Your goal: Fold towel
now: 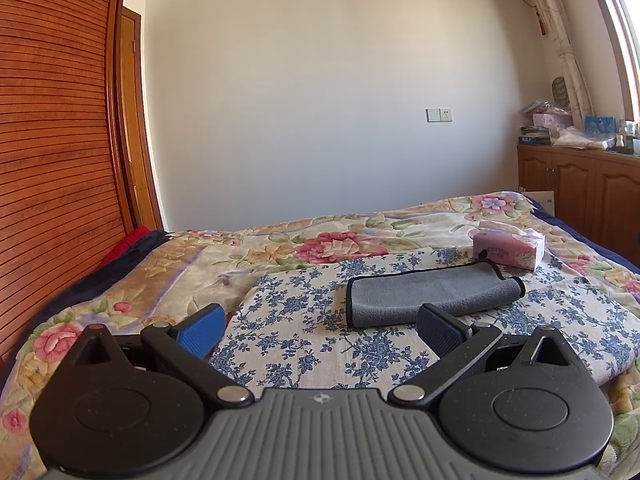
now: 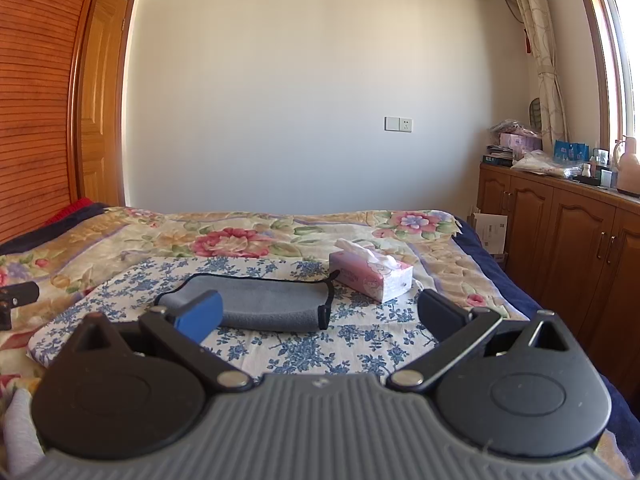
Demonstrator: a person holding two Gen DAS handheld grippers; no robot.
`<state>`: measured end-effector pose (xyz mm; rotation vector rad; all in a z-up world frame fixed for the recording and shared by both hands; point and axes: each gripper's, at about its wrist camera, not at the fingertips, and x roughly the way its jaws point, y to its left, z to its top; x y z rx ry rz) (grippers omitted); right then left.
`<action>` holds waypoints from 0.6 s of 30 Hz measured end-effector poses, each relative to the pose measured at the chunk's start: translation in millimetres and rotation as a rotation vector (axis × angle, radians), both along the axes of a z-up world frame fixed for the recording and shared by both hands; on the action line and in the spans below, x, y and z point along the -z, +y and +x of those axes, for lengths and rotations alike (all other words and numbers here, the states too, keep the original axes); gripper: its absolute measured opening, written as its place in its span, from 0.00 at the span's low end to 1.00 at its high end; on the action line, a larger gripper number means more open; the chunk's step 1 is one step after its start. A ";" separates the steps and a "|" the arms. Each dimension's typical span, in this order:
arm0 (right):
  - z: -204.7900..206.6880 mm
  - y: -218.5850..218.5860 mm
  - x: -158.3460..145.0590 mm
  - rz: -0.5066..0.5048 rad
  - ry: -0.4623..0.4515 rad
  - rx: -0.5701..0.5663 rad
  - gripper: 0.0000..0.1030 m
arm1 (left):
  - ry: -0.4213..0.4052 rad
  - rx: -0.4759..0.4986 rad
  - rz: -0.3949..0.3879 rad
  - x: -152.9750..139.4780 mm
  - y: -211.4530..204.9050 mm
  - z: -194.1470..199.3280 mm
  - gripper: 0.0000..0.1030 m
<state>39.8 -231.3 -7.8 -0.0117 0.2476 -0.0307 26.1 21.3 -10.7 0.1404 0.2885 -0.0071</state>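
Note:
A grey towel with black trim [image 1: 432,294] lies folded on a blue-flowered white cloth [image 1: 304,320] on the bed. It also shows in the right wrist view [image 2: 264,300], with a black loop at its right end. My left gripper [image 1: 320,326] is open and empty, just short of the towel's near edge. My right gripper [image 2: 320,314] is open and empty, its left blue pad [image 2: 202,316] in front of the towel's left part. The tip of the left gripper [image 2: 16,296] shows at the left edge of the right wrist view.
A pink tissue box [image 1: 508,246] stands just behind the towel's right end; it also shows in the right wrist view [image 2: 372,274]. A floral quilt [image 1: 160,276] covers the bed. A slatted wooden wardrobe [image 1: 52,152] stands left, wooden cabinets [image 2: 568,232] with clutter right.

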 end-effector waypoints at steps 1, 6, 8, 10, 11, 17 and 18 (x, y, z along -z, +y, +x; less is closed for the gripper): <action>0.1 0.1 0.0 0.000 0.000 0.000 1.00 | 0.000 0.000 0.000 0.1 0.0 0.1 1.00; 0.8 0.2 0.0 0.000 0.001 0.001 1.00 | 0.000 0.000 0.000 0.0 0.2 0.1 1.00; 0.8 0.2 0.0 0.000 0.001 0.001 1.00 | -0.001 0.000 0.001 0.0 0.3 0.1 1.00; 0.8 0.3 0.0 0.000 0.002 0.001 1.00 | 0.000 0.001 -0.001 0.0 0.3 0.0 1.00; 0.8 0.3 -0.2 0.000 0.001 0.000 1.00 | 0.000 0.001 0.000 0.1 0.5 0.1 1.00; 0.4 -0.3 1.1 -0.002 0.000 0.001 1.00 | -0.001 -0.001 -0.001 0.3 0.8 0.6 1.00; 0.4 -0.2 1.0 -0.001 0.000 0.001 1.00 | 0.000 -0.001 0.000 0.3 0.7 0.5 1.00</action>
